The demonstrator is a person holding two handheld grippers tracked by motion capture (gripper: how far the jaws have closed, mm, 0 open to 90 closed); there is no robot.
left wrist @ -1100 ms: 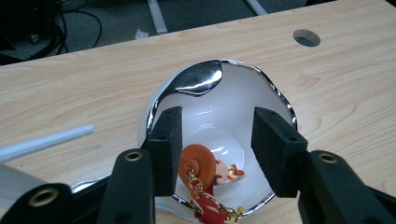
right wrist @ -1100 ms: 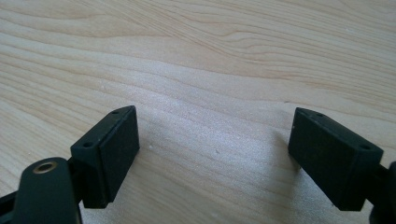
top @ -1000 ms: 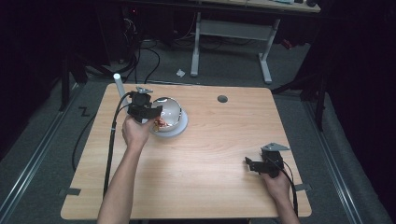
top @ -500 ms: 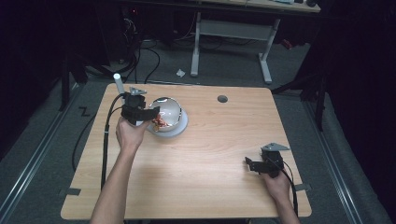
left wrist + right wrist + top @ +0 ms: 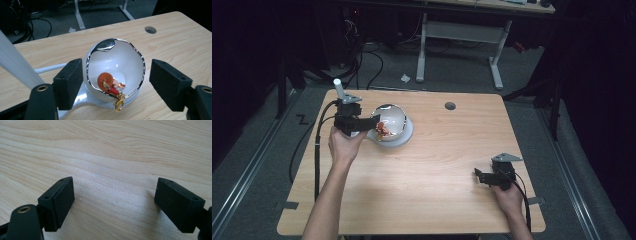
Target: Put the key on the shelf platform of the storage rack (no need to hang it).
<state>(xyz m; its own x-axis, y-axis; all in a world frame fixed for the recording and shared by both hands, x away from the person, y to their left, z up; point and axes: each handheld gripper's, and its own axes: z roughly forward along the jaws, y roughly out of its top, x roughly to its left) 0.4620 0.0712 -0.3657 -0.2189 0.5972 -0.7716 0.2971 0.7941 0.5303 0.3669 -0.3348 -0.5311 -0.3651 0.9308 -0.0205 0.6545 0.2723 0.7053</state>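
From above, the left gripper [image 5: 362,121] is held at the far left part of the wooden table [image 5: 427,200], just beside a white bowl-shaped holder [image 5: 391,125] with a shiny silver rim. Its jaws point to the right, toward this holder, and they look apart, one on each side of the near edge of the bowl. The left hand [image 5: 343,145] grips the tool from below, with the forearm coming straight up from the bottom edge. A black cable [image 5: 317,150] hangs from the gripper down the left side of the table. The right gripper [image 5: 484,176] rests low near the right front corner, well apart from the bowl, with its jaws pointing left. The right hand [image 5: 507,197] holds it from behind.

In the left gripper view, the jaws stand wide apart and hold nothing. The white bowl [image 5: 116,72] sits between them; the left pad [image 5: 68,82] is very close to its wall, but I cannot tell if it touches. Inside the bowl lies a small orange and red trinket [image 5: 110,83], and a gold clasp [image 5: 119,102] hangs over the near rim.

In the right gripper view, the jaws are also wide apart and empty, just above the bare wood [image 5: 112,170].
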